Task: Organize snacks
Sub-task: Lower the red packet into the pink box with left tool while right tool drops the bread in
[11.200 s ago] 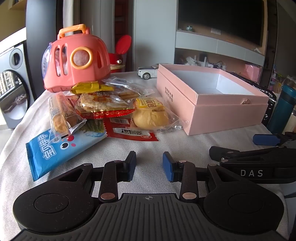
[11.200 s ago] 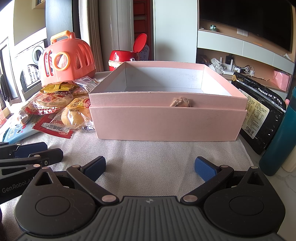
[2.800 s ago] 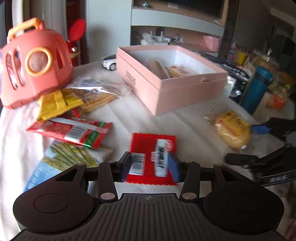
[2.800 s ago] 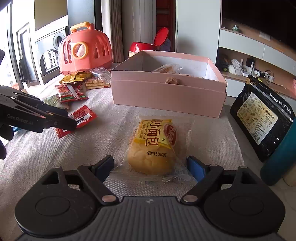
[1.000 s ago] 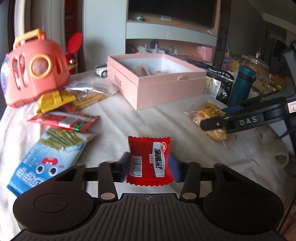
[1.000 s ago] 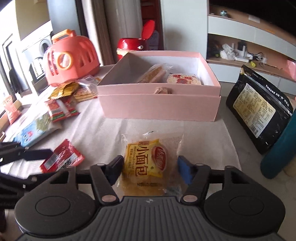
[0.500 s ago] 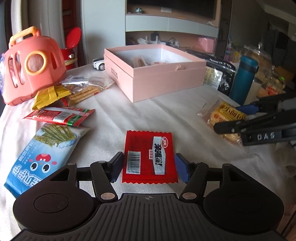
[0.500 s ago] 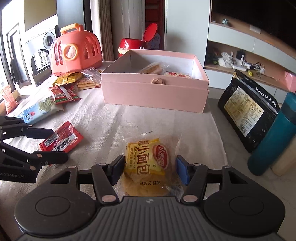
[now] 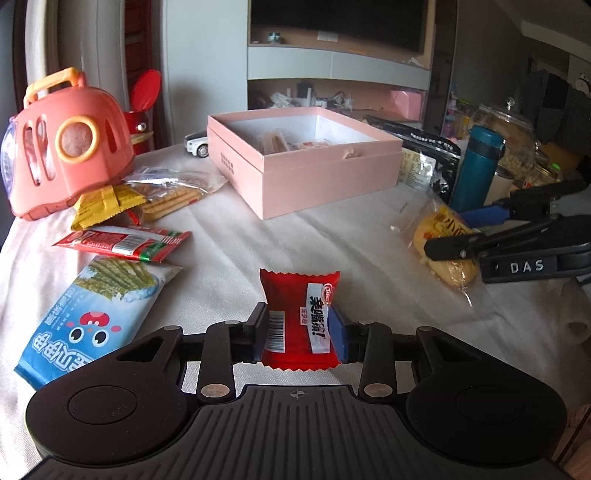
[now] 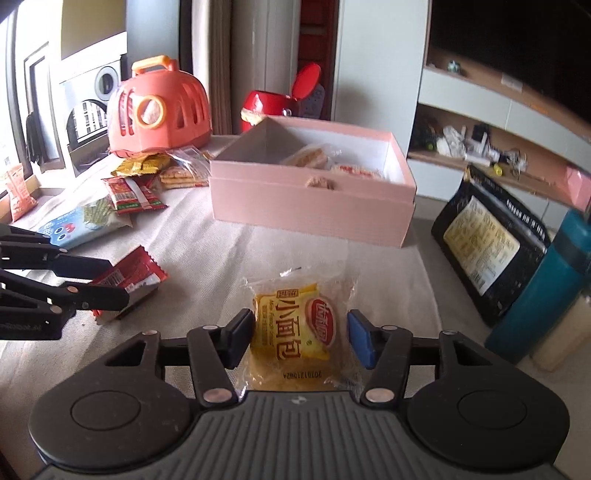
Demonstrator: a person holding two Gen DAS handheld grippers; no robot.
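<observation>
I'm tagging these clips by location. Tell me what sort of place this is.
Most likely a home living room. A dark TV hangs above a cluttered wall shelf, a washing machine stands beside it, and a toy carrier shares the cloth-covered table.

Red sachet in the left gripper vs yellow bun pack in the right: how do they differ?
The red sachet is opaque foil, flat and smaller; the yellow bun pack is clear film, puffy and larger. The left gripper has its jaws pinching the red sachet's sides; the right gripper has its jaws closing in, pads not plainly pressing the yellow bun pack. Both are outside the pink box.
</observation>
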